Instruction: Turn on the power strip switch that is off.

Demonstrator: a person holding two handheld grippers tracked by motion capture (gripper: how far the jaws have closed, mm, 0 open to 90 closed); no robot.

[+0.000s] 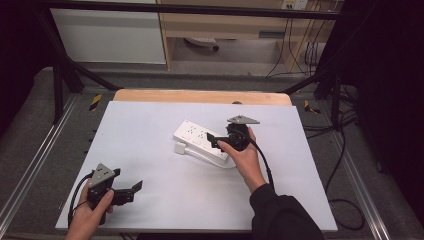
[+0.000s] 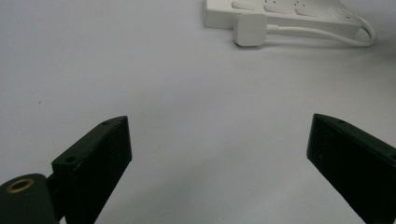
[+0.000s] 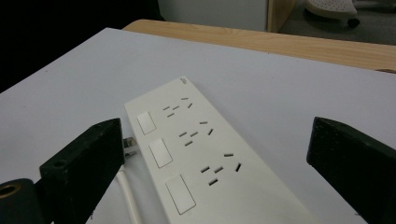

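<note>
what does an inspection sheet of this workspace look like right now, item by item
surface: white sheet on a wooden table, a few tiny specks
job's things: white power strip lying flat, sockets up, its plug beside it, unplugged
clutter: nothing seen
grippers: left gripper open, low at the near left corner, holding nothing; right gripper open over the strip's near end, contact cannot be told
cables: strip's white cord loops along its side; black gripper cable trails past the right hand
surroundings: black frame, wooden shelving, floor cables behind
</note>
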